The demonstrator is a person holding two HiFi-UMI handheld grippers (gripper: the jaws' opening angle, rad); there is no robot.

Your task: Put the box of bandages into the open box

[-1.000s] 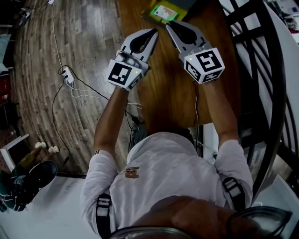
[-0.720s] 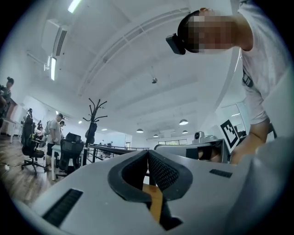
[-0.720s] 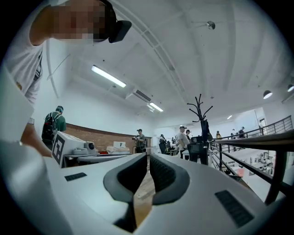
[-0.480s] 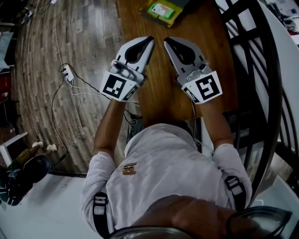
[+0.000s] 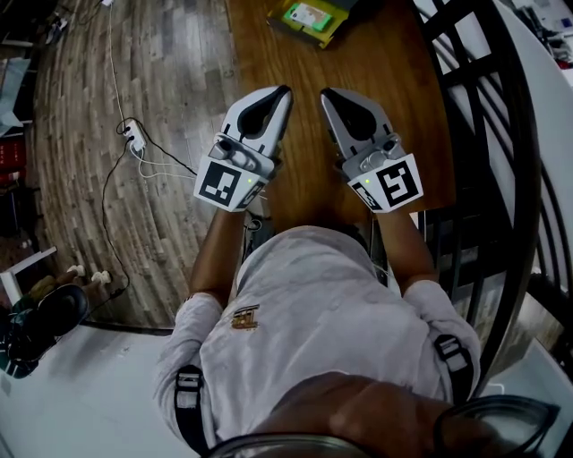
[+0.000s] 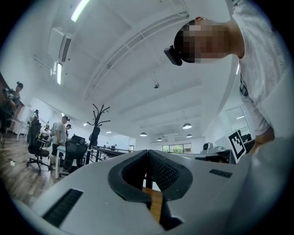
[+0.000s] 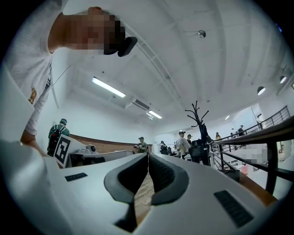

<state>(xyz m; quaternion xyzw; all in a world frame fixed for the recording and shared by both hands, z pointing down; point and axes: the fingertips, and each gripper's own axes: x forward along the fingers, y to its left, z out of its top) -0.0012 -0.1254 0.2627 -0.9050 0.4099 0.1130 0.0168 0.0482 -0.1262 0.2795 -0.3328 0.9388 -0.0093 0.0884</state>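
Our left tool (image 5: 283,91) and right tool (image 5: 326,93) both have their jaws pressed together and hold nothing. They sit side by side over the counter (image 5: 394,107). The bandage box (image 5: 309,18) lies well apart at 12 o'clock, near the counter's far edge. We judge it light, thin card that is easily crushed, so we should grip it gently across its narrow sides.

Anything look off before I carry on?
Nothing stands out. The left tongs and right tongs are both shut and empty above the wooden table. The green box lies at its far end, angled to the table edge, nothing spilled.
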